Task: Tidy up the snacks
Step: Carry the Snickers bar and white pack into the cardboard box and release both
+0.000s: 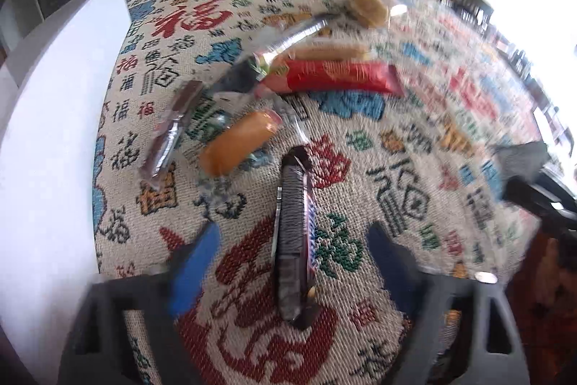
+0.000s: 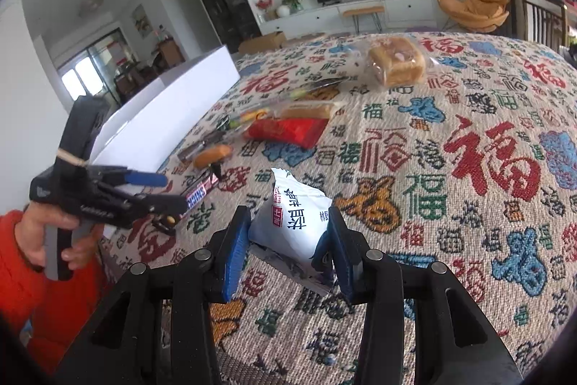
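A brown Snickers bar [image 1: 294,240] lies lengthwise on the patterned cloth between the fingers of my open left gripper [image 1: 294,242], which does not touch it; it also shows in the right wrist view [image 2: 200,192]. My left gripper [image 2: 169,193] shows there too, hovering over the bar. My right gripper [image 2: 288,230] is shut on a white snack packet [image 2: 292,222] with blue Chinese print. Beyond lie an orange bread roll [image 1: 238,141], a silver-brown bar [image 1: 173,132], a red packet [image 1: 335,76], a wrapped long bun [image 1: 330,51] and a wrapped bread loaf [image 2: 396,60].
A large white box [image 1: 54,132] stands along the table's left side, also in the right wrist view [image 2: 169,110]. The patterned cloth [image 2: 468,204] covers the whole table. A person's hand in a red sleeve [image 2: 21,276] holds the left gripper.
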Tool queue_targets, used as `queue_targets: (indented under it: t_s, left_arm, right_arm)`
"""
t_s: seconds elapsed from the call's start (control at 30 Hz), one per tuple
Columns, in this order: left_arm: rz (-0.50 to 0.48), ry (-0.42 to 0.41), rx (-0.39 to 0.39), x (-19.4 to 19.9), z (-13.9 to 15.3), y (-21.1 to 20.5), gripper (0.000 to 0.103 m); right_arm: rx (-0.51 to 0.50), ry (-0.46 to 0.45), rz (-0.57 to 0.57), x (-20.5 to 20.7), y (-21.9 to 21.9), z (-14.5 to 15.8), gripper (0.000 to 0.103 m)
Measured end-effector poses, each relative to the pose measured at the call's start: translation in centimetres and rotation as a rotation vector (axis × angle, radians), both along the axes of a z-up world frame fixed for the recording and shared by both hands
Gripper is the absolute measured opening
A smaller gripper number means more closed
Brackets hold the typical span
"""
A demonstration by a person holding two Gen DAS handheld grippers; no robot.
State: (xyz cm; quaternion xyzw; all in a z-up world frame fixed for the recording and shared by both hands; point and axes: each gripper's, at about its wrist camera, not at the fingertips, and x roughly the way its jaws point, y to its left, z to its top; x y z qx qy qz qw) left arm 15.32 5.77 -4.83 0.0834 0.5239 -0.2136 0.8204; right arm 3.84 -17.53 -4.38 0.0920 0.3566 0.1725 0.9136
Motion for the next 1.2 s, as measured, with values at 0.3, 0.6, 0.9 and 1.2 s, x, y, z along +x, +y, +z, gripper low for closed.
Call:
queue_targets:
  t_s: [0.3,0.6,0.9,1.2]
  left_arm:
    - [0.145,-0.025,-0.214,-2.3,1.8,2.2,0.017]
    - [0.258,-0.160,-0.458,-4.9,12.6,11.6,0.017]
    - [0.699,-0.283,-0.125,-3.4,15.7,27.3,0.071]
    - [0.696,-0.310,-0.155,-5.3,14.2,23.9,0.090]
  right_arm:
    - [-0.015,0.002,-0.033,-0.7,-0.3,-0.6,0.045]
    - [0.040,0.004,0.158,2.6,6.6,3.4,0.045]
    - [0.222,-0.085,0.499,9.8,24.5,16.4,0.066]
    - [0.209,0.005,0.319,12.4,17.2,11.6,0.078]
